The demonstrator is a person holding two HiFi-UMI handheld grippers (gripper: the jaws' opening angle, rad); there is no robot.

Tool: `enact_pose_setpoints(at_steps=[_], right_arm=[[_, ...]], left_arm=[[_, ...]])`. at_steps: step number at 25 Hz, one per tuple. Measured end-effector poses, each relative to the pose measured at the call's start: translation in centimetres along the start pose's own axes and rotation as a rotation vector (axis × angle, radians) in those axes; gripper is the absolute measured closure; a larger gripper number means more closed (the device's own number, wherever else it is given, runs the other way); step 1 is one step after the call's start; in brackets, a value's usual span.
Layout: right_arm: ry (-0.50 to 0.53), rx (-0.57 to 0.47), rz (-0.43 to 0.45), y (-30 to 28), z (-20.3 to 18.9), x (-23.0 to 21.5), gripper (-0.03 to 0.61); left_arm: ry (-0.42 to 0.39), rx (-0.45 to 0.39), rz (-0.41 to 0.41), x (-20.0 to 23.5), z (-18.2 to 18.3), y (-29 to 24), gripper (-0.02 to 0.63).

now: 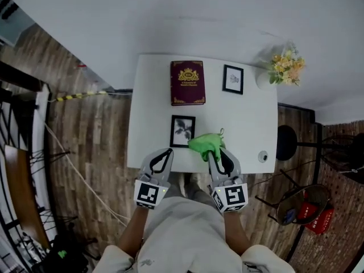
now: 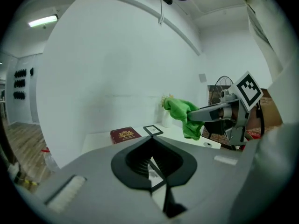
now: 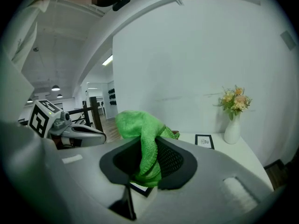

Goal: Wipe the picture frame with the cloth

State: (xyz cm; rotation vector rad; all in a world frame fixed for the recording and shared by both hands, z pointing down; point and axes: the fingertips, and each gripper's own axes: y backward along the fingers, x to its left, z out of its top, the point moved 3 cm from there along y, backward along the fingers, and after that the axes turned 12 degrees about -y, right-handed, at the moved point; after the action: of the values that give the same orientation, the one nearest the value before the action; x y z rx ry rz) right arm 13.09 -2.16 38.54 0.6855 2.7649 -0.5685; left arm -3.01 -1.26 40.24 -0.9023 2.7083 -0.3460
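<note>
A black picture frame (image 1: 182,131) with a dark print lies flat near the table's front edge. The green cloth (image 1: 206,144) hangs just right of it, pinched in my right gripper (image 1: 211,151), which is shut on it. In the right gripper view the cloth (image 3: 140,125) bulges out between the jaws, and a corner of the frame (image 3: 140,188) shows below. My left gripper (image 1: 169,151) hovers at the frame's near edge with its jaws shut and nothing between them. In the left gripper view the tips (image 2: 152,138) meet, and the cloth (image 2: 183,113) hangs to the right.
On the white table (image 1: 250,124) a burgundy book (image 1: 187,82) lies at the back, with a second small frame (image 1: 233,79) beside it. A white vase of flowers (image 1: 284,67) stands at the back right corner. A small round object (image 1: 262,156) sits front right. A black stool (image 1: 286,143) stands beyond the right edge.
</note>
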Motion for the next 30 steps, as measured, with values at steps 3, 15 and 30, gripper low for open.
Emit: enact_pose_setpoints(at_steps=[3,15,30], right_arm=[[-0.007,0.028,-0.039,-1.6,-0.9,0.1,0.494],[-0.008,0.159,-0.163,-6.8,-4.7,-0.3,0.494],[-0.001,0.299,-0.136,-13.3,-8.5,-0.2,0.494]], left_arm=[[0.009,0.025,-0.050,1.1,-2.0,-0.9,0.595],[0.015,0.129,-0.252,1.8,-9.5,-4.4,0.595],[-0.005,0.291,-0.349,1.6,-15.7,-8.3,0.595]])
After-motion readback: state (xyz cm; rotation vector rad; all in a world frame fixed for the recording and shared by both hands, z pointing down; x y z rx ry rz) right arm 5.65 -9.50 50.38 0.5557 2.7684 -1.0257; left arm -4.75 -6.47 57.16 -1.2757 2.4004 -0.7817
